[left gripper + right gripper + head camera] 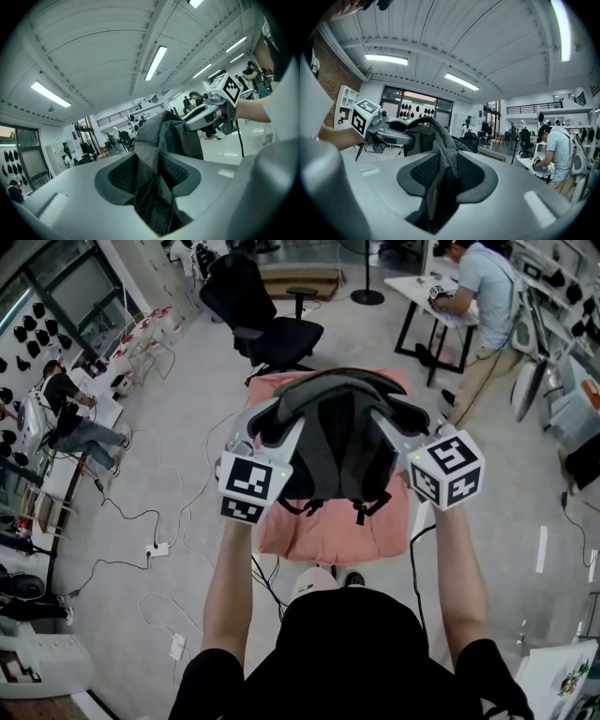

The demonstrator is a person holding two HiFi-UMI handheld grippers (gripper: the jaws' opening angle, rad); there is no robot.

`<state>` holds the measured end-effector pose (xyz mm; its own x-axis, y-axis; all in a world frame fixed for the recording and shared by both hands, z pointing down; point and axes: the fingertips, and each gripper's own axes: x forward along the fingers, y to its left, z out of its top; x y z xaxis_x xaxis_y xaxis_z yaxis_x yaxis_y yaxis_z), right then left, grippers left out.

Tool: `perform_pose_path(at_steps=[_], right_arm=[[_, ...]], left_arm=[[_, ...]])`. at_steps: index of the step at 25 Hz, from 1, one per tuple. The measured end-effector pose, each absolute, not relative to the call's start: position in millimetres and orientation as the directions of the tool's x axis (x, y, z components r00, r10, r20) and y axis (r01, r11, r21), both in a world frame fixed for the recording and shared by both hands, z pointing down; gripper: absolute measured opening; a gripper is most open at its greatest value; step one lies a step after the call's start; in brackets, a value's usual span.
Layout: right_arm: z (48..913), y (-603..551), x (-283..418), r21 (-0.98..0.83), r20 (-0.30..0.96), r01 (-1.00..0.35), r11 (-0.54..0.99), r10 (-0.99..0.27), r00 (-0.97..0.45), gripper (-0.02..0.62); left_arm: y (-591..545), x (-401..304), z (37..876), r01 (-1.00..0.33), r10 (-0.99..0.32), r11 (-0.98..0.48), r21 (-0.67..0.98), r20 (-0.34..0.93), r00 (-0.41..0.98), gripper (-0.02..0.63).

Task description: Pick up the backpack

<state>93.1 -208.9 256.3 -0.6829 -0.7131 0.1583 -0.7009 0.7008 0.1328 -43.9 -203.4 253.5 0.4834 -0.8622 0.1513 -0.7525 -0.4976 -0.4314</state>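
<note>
Both grippers held the backpack (336, 442) up in front of the person, 1 at each side of its top. L gripper (149, 174): jaws clenched on a fold of gray fabric, pads pressed to it on both sides. R gripper (446, 176): same, jaws clamped on a gray fold w/ darker fabric hanging below. The backpack hung between the 2, dark gray, w/ 2 black strap ends dangling at its lower edge. Under it lay a pink pad (309, 535); couldn't tell whether the backpack's bottom touched it. A black office chair (272, 329) stood just beyond the pad. A person (487, 287) bent over a white table (422, 287) at far right. Cables and a power strip (157, 548) lay on the floor at left.
</note>
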Motion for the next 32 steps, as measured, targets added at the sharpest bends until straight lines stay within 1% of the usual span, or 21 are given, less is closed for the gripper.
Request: perform_pose_path(at_steps=[16, 32], right_arm=[[217, -204, 93, 0.158, 0.106, -0.695, 0.702, -0.711, -0.695, 0.118], [215, -205, 96, 0.171, 0.103, -0.680, 0.712, -0.700, -0.707, 0.118]], left_arm=[[-197, -45, 213, -0.747, -0.866, -0.471, -0.470, 0.082, 0.494, 0.153], [-197, -43, 210, -0.745, -0.864, -0.475, -0.469, 0.087, 0.496, 0.155]])
